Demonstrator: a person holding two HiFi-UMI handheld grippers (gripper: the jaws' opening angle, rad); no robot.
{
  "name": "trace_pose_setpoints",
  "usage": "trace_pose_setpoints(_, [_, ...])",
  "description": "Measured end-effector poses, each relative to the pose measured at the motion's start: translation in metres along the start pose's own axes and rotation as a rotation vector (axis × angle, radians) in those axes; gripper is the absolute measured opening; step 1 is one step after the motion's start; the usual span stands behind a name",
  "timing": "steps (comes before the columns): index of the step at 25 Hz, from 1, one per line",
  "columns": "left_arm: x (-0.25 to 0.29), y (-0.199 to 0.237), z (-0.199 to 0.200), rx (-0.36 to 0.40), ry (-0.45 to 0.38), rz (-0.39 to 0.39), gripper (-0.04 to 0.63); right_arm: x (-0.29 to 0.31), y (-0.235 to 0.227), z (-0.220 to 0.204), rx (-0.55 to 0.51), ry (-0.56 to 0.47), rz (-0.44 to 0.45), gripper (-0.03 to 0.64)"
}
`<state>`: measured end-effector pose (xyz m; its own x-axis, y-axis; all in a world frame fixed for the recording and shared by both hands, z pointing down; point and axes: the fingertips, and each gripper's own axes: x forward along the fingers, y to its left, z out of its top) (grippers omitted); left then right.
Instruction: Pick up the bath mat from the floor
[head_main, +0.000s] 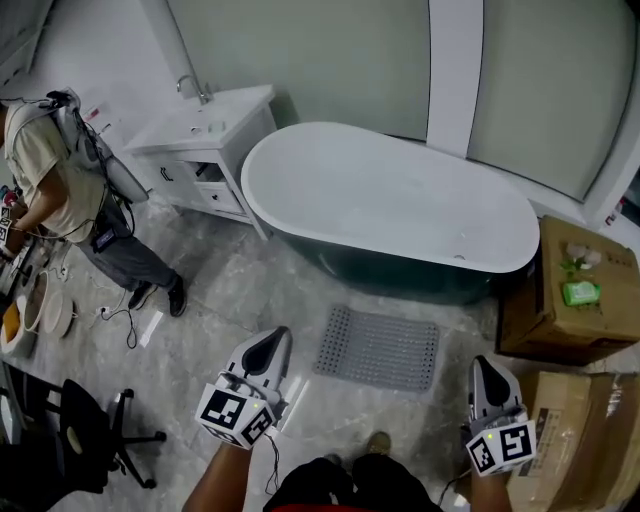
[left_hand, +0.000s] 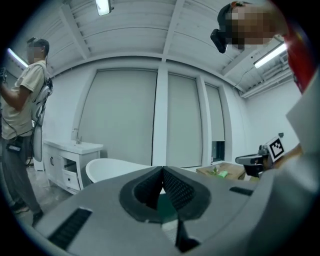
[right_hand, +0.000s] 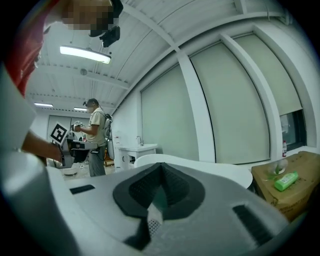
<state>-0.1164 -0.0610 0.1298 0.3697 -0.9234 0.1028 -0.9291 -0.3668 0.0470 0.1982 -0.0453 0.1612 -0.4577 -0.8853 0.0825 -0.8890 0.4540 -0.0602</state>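
A grey perforated bath mat (head_main: 379, 348) lies flat on the marble floor in front of the bathtub (head_main: 390, 200). My left gripper (head_main: 275, 340) hangs above the floor just left of the mat, jaws shut with nothing in them. At the lower right my right gripper (head_main: 484, 366) hovers past the mat's right end, also shut and empty. In the left gripper view the closed jaws (left_hand: 162, 172) point level at the tub (left_hand: 112, 169). In the right gripper view the closed jaws (right_hand: 161, 167) face the tub (right_hand: 210, 167) too.
A white vanity with a tap (head_main: 205, 135) stands left of the tub. Another person (head_main: 70, 195) works at the far left near a black office chair (head_main: 85, 430). Cardboard boxes (head_main: 570, 290) are stacked at the right, one with a green bottle (head_main: 580, 292) on top.
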Motion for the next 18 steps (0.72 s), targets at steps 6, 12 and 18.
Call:
trace_pose_setpoints(6, [0.036, 0.027, -0.056, -0.038, 0.069, 0.015, 0.011, 0.035, -0.029, -0.044, 0.03, 0.071, -0.035, 0.003])
trace_pose_setpoints(12, [0.087, 0.06, -0.118, -0.066, 0.156, 0.013, 0.011, 0.08, -0.066, -0.099, 0.059, 0.159, -0.086, 0.003])
trace_pose_setpoints(18, [0.129, 0.083, -0.2, -0.092, 0.244, -0.001, 0.012, 0.105, -0.094, -0.187, 0.097, 0.238, -0.138, 0.005])
